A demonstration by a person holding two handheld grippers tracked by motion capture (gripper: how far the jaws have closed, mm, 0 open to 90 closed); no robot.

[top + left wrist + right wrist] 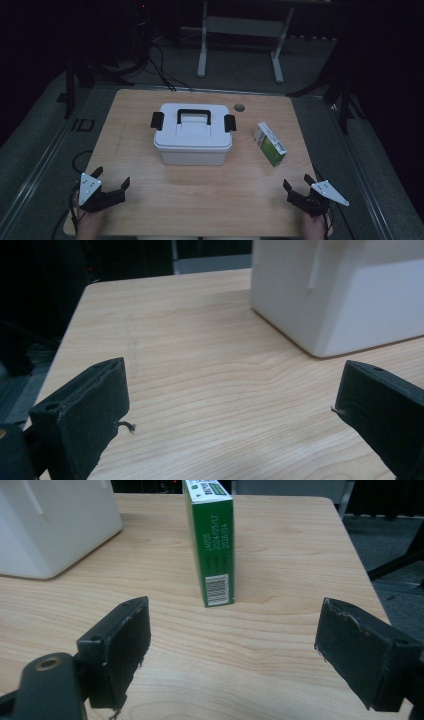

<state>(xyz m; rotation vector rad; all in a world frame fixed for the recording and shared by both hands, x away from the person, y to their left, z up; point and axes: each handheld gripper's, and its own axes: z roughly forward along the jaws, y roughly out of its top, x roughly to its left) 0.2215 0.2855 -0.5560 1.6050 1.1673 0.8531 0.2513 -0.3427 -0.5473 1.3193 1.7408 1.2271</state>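
A white lidded box point(192, 135) with a black handle and black side latches stands in the middle of the wooden table point(200, 200). To its right a green and white carton point(269, 144) stands on edge. My left gripper point(111, 180) rests near the front left corner, jaws wide apart and empty, with the white box point(340, 295) ahead to the right. My right gripper point(298, 183) sits near the front right corner, also open and empty. The green carton point(214, 545) stands ahead of it, and the white box's corner point(50, 525) shows at the left.
A small round grommet point(239, 107) sits in the table behind the white box. Beyond the table a desk frame with white legs point(202, 50) stands on dark floor. Black stands and cables flank both sides. Bare wood stretches between the two grippers.
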